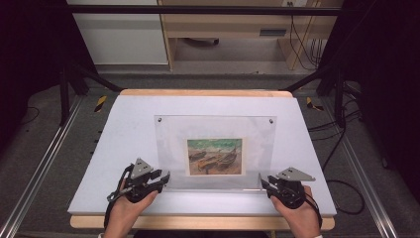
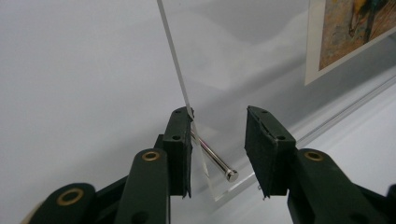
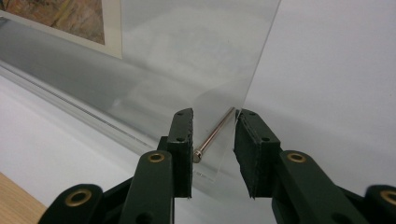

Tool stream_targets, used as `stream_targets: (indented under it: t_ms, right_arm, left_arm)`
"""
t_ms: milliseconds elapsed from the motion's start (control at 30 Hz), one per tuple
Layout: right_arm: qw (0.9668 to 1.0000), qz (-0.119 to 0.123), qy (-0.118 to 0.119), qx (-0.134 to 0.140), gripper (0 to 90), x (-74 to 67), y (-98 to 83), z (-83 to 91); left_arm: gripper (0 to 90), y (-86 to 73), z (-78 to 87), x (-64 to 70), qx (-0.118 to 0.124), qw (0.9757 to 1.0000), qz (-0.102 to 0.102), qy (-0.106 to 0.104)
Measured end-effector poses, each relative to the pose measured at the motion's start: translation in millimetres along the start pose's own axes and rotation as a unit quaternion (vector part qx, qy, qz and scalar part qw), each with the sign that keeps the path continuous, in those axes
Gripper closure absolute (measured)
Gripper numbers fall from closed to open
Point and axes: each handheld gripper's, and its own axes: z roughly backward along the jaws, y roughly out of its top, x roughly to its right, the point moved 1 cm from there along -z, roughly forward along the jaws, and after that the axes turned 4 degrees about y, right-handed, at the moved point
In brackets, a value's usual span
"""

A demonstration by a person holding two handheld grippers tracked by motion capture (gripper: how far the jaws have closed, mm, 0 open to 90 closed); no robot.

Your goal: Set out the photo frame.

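Fingers (image 2: 180, 140) of the left gripper (image 2: 218, 135) stand parted around the lower left corner of the clear acrylic frame (image 1: 257, 144), one pad touching the sheet's edge and the other clear of it, with the metal standoff pin (image 2: 212, 156) between them; the right gripper (image 3: 214, 140) stands likewise at the lower right corner, its jaws astride a second pin (image 3: 215, 133) without clamping. This frame, holding a boat print (image 1: 215, 156), lies flat mid-frame on the white table (image 1: 124, 129), and judged from its look it is stiff, light, slick and prone to scratching or cracking. Hold is best taken at the two near corners, evenly, beside the pins.
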Motion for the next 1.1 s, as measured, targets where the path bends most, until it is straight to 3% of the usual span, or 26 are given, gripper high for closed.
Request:
stream_targets:
  t_ms: [467,733,933,1100]
  right_arm:
    - [0.9998,0.005,0.002,-0.021,68.6,-4.0,-7.4,1.2]
    - [0.9996,0.007,0.003,-0.026,69.0,-4.2,-9.8,1.4]
    - [0.9995,0.006,-0.003,-0.030,63.6,-1.4,-14.5,7.1]
    - [0.9995,0.000,-0.020,-0.023,62.8,6.9,-19.1,14.6]
  left_arm:
    - [64.9,-7.1,3.0,-0.5,-0.020,0.9996,-0.003,-0.021]
    - [65.3,-9.6,4.5,-1.3,-0.018,0.9995,-0.002,-0.028]
    - [55.0,-13.8,10.0,-6.2,-0.021,0.9992,0.003,-0.032]
    - [49.7,-16.5,17.5,-13.5,-0.017,0.9996,0.003,-0.020]
